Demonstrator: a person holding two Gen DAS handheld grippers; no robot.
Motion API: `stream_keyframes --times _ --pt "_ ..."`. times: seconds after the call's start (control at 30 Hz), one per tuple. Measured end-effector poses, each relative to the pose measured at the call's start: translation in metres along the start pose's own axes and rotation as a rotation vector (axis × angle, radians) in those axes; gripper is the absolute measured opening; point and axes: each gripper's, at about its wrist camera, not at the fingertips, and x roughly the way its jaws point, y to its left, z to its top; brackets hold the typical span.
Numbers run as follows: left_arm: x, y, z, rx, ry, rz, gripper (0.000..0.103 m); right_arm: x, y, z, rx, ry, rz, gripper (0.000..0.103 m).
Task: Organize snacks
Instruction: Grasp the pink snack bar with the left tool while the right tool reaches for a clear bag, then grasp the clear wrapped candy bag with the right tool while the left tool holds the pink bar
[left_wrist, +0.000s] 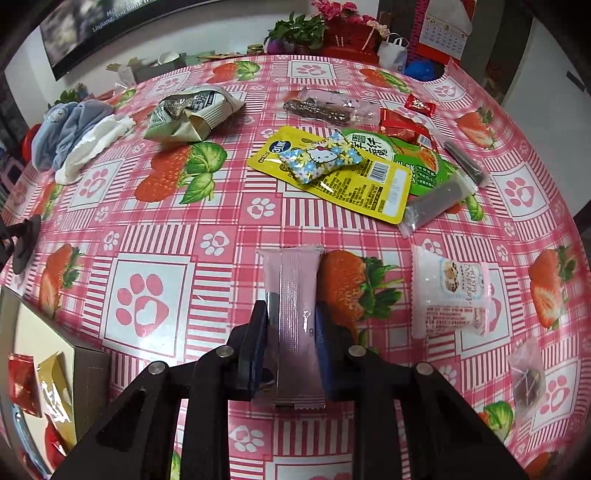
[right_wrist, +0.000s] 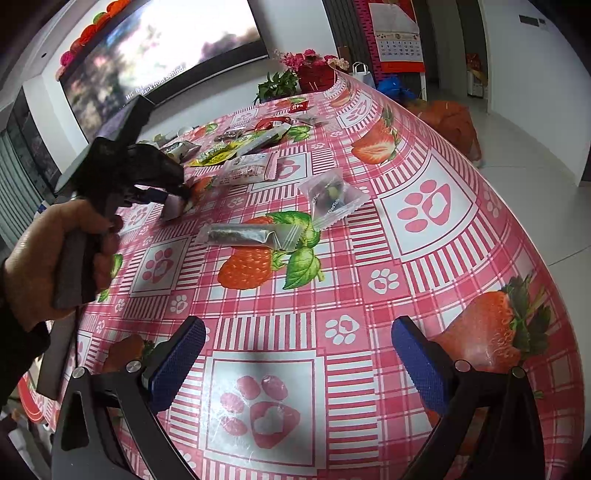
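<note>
Pink snack bar (left_wrist: 295, 317), clamped between the fingers of the left gripper (left_wrist: 291, 325), pads pressing its two long sides. Long axis in line with the fingers, far crimped end pointing ahead past the fingertips, near crimped end back toward the wrist. Lifted clear of the worktop (left_wrist: 155, 229), judging by the right wrist view, where the wrapper hangs just off the cloth. Held lengthwise probably so that it can slide flat into the open box (left_wrist: 55, 354) down to the left of the fingers, where red and gold packets already lie.

Ahead of the fingers: Hello Kitty candy (left_wrist: 319, 157) on a yellow pouch (left_wrist: 354, 184), a green pouch (left_wrist: 417, 162) behind it. Right of the fingers: cranberry crisp packet (left_wrist: 448, 291), and a small clear-wrapped sweet (left_wrist: 526, 380) nearer the edge.

Right gripper (right_wrist: 299, 358) fingers spread wide, nothing between them, poised low over the cloth. Ahead of them: a silver-wrapped bar (right_wrist: 240, 234) lying crosswise, a clear-wrapped sweet (right_wrist: 330, 197) just beyond. Likely kept open for the next pick.
</note>
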Motion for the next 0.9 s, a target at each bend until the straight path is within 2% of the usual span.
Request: stream_keyframes --times 0.07,0.2,0.23,0.27,0.33,0.37,0.53,0.6,0.63,0.7,0.73,0.77,0.83,0.9 --pt "-0.004 0.002 -0.007 0.008 -0.004 -0.004 0.027 0.0 0.001 0.0 -0.006 0.004 -0.003 0.101" --pt "-0.019 0.001 -0.041 0.064 -0.038 -0.006 0.027 -0.001 0.003 0.002 -0.011 0.033 0.004 0.101" --pt "-0.025 0.001 -0.054 0.086 -0.05 -0.006 0.027 -0.002 0.004 0.005 -0.011 0.033 0.016 0.096" --pt "-0.03 0.002 -0.064 0.099 -0.057 -0.014 0.027 -0.005 0.005 0.01 -0.01 0.031 0.025 0.084" --pt "-0.038 0.005 -0.081 0.109 -0.064 -0.034 0.027 -0.008 0.007 0.027 0.001 0.017 0.033 0.076" --pt "-0.042 0.008 -0.088 0.111 -0.063 -0.045 0.027 -0.008 0.007 0.036 0.007 0.007 0.029 0.076" --pt "-0.051 0.016 -0.106 0.118 -0.067 -0.075 0.027 0.014 0.007 0.087 0.014 -0.003 -0.049 0.076" --pt "-0.052 0.017 -0.109 0.121 -0.075 -0.076 0.027 0.035 0.007 0.101 -0.009 0.025 -0.1 0.076" --pt "-0.052 0.017 -0.11 0.123 -0.078 -0.076 0.027 0.053 0.008 0.107 -0.033 0.068 -0.133 0.076" --pt "-0.052 0.017 -0.112 0.125 -0.082 -0.078 0.027 0.081 0.009 0.108 -0.07 0.145 -0.18 0.064" --pt "-0.053 0.018 -0.113 0.128 -0.083 -0.079 0.027 0.09 0.008 0.106 -0.082 0.177 -0.196 0.054" --pt "-0.054 0.018 -0.115 0.13 -0.083 -0.083 0.027 0.09 0.011 0.105 -0.112 0.149 -0.216 0.049" --pt "-0.056 0.02 -0.117 0.131 -0.083 -0.09 0.027 0.089 0.016 0.102 -0.138 0.148 -0.214 0.035" --pt "-0.058 0.022 -0.12 0.135 -0.081 -0.089 0.027 0.081 0.016 0.099 -0.12 0.138 -0.206 0.032"
